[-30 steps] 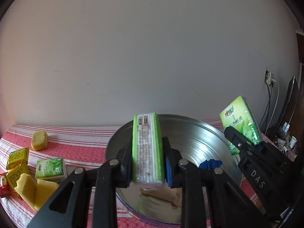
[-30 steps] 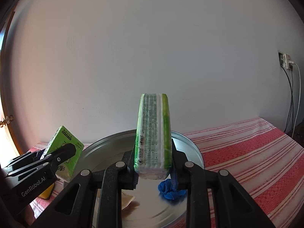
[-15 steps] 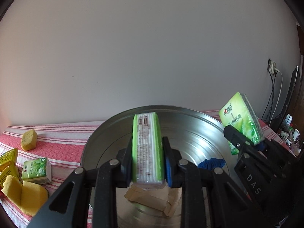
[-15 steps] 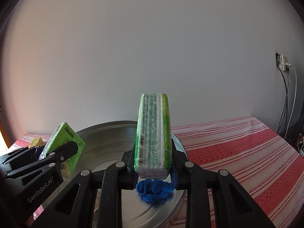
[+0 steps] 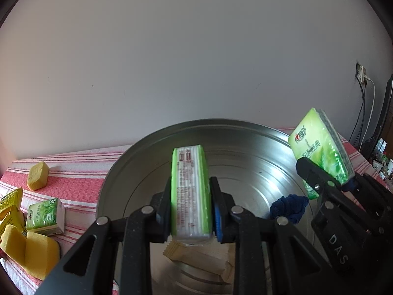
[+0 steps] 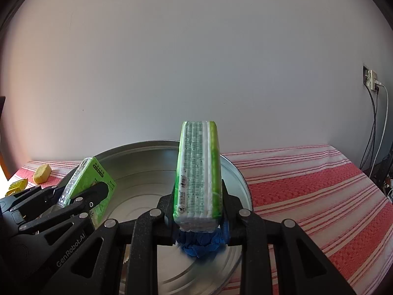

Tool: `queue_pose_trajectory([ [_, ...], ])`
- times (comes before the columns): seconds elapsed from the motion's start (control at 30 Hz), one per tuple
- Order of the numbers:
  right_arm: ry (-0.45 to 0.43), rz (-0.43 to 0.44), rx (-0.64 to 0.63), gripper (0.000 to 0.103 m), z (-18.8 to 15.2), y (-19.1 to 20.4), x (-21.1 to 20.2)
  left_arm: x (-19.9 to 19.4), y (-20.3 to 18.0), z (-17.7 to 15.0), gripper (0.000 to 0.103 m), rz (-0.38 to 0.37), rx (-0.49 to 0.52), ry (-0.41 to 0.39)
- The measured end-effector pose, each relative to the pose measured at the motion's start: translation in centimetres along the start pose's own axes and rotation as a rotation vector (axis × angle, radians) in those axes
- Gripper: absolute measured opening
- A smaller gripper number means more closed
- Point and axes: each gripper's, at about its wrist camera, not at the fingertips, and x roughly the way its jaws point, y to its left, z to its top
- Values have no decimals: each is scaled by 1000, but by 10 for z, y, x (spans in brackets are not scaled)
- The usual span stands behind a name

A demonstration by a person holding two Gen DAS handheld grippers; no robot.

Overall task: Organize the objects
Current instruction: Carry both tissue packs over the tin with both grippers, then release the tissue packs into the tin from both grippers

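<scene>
My left gripper [image 5: 191, 211] is shut on a green tissue pack [image 5: 190, 191], held upright over the large round metal basin [image 5: 137, 152]. My right gripper [image 6: 197, 204] is shut on a second green tissue pack [image 6: 197, 174], also over the basin [image 6: 235, 172]. Each gripper shows in the other's view: the right one with its pack [image 5: 321, 157] at the right, the left one with its pack [image 6: 88, 186] at the left. In the basin lie a blue cloth [image 5: 289, 207] and beige wrapped packets [image 5: 196, 258]. The cloth [image 6: 199, 242] sits just below my right fingers.
On the red striped tablecloth [image 6: 307, 184] left of the basin lie a yellow sponge cube [image 5: 36, 178], a small green tissue pack [image 5: 44, 213], yellow packets [image 5: 9, 201] and yellow sponges [image 5: 27, 253]. A wall socket with cables [image 6: 373, 83] is at the right.
Both grippers have moved forward and lower over the basin with their packs still held. The basin looms larger and the blue cloth now sits under my right fingers.
</scene>
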Motion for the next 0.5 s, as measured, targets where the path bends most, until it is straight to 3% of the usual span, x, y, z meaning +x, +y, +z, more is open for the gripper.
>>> queue_pose_trajectory([
  [0.4,19,37,-26,29,-3,-3,-8,9,1,1,28,23,-1,31],
  [0.43,18,33,-31,31,-2,-4,-6,7,1,2,36,24,-6,24],
  [0.47,12,28,-34,35,-3,-5,-7,5,1,3,51,33,-9,16],
  [0.5,1,10,-30,46,-3,-12,-5,-4,-1,3,55,65,-16,2],
])
